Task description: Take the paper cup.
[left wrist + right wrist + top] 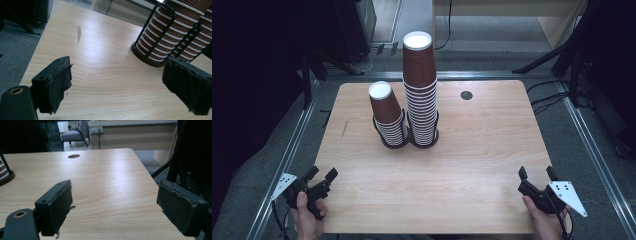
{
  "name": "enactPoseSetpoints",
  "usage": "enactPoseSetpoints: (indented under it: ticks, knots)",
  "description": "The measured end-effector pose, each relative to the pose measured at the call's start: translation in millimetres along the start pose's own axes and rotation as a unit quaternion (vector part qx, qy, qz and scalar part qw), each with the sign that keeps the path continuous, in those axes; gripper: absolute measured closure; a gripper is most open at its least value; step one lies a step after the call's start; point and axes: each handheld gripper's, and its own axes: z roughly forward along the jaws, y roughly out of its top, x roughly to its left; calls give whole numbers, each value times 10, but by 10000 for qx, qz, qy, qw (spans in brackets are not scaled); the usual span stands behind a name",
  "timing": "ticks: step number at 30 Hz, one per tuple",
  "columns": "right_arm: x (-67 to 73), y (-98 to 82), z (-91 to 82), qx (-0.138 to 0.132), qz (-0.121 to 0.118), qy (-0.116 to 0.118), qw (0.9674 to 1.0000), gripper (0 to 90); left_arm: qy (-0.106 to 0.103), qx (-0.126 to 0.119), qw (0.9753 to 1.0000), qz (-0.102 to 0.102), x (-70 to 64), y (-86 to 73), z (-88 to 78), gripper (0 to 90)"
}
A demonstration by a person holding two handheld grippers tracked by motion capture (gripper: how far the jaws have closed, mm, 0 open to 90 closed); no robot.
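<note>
Left hand-held gripper (318, 178): released, jaws wide apart, holding nothing, low over the near left corner of the desk (482, 150)
Right hand-held gripper (537, 173): released as well, jaws spread and bare, at the near right corner
Cup stacks: tall stack (420, 90) and short stack (387, 114) of brown paper cups, upside down, side by side in a black wire holder (411, 140) mid-desk, well apart from both grippers
Axis: both stacks run vertical, white bases up, rims down; the short one leans slightly left
Likely step: reach for a top cup
Doing it well: close across the cup wall just below the base, lightly, then lift straight along the stack axis so the cups beneath stay put
</note>
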Motion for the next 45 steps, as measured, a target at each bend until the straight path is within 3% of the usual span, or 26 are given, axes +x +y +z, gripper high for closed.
enactPoseSetpoints:
  ticks: [3, 7, 11, 16, 19, 24, 32, 36, 37, 45]
  knots:
    - [24, -1, -2, -16, -154, 61, 9999, 132, 39, 55, 9999, 95, -21, -1, 17, 91]
    - [38, 22, 16, 76, -175, 139, 9997, 132, 91, 129, 9992, 356, -86, -15, 34, 91]
    - [57, 58, 49, 143, -246, 121, 9995, 132, 121, 179, 9990, 389, -91, -13, 46, 91]
    - [115, 243, 32, 88, -2, 219, 9997, 133, 78, 177, 9990, 402, -91, -16, 42, 91]
    - [241, 472, 39, -12, -39, 248, 9997, 133, 110, 220, 9989, 404, -101, -19, 51, 91]
    - [397, 666, 85, -94, -163, 407, 9990, 134, 105, 276, 9983, 493, -121, -24, 55, 91]
    - [631, 954, 158, -204, -171, 717, 9971, 133, 108, 285, 9983, 490, -117, -18, 71, 91]
    - [809, 1107, 223, -319, -239, 910, 9951, 133, 115, 305, 9981, 522, -124, -21, 72, 91]
    - [924, 1186, 258, -338, -302, 1010, 9939, 133, 118, 306, 9981, 526, -125, -21, 72, 91]
    - [1256, 1365, 368, -399, -460, 1272, 9900, 133, 109, 313, 9979, 553, -128, -20, 77, 91]
